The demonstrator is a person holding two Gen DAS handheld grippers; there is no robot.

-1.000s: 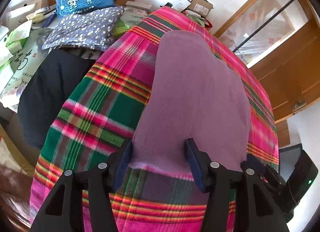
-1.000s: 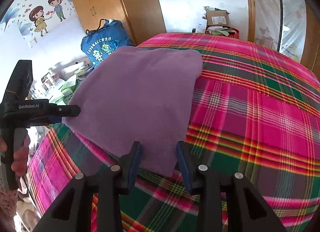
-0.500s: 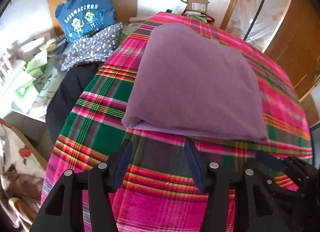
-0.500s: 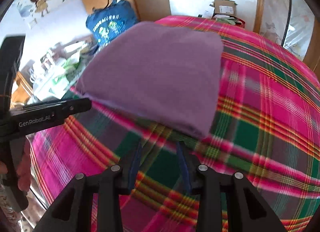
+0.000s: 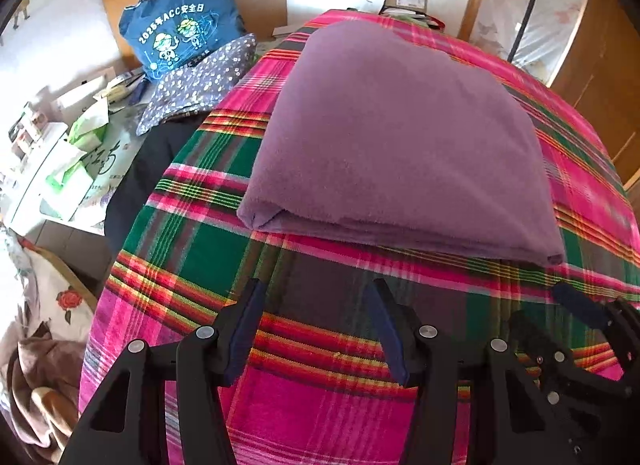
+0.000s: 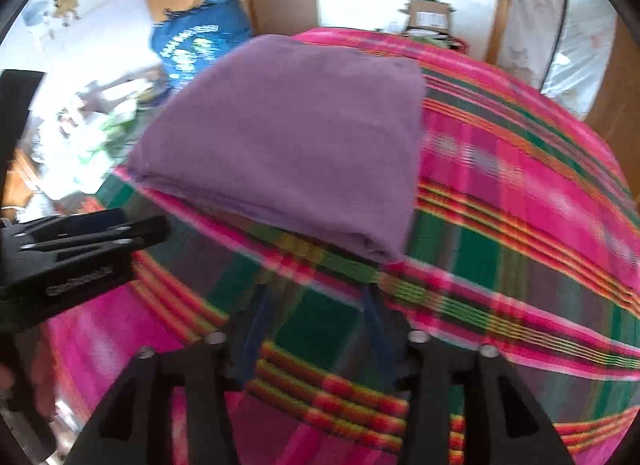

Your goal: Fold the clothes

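Because the purple garment [image 5: 396, 137] already lies folded into a flat, layered rectangle on the plaid bedspread [image 5: 208, 233], treat it as a soft, light, limp bundle that will sag or unfold if you lift it by a single layer. Take hold at the thick folded near edge or a corner, pinching all layers together. Your left gripper [image 5: 316, 329] hangs released, jaws spread, just short of that near edge and touching no cloth. Your right gripper [image 6: 314, 325] is likewise parted and empty near the garment's near right corner, though its view is blurred. Beyond the bed's left side stand a blue printed bag [image 5: 180, 37] and a floral cloth [image 5: 200, 83].
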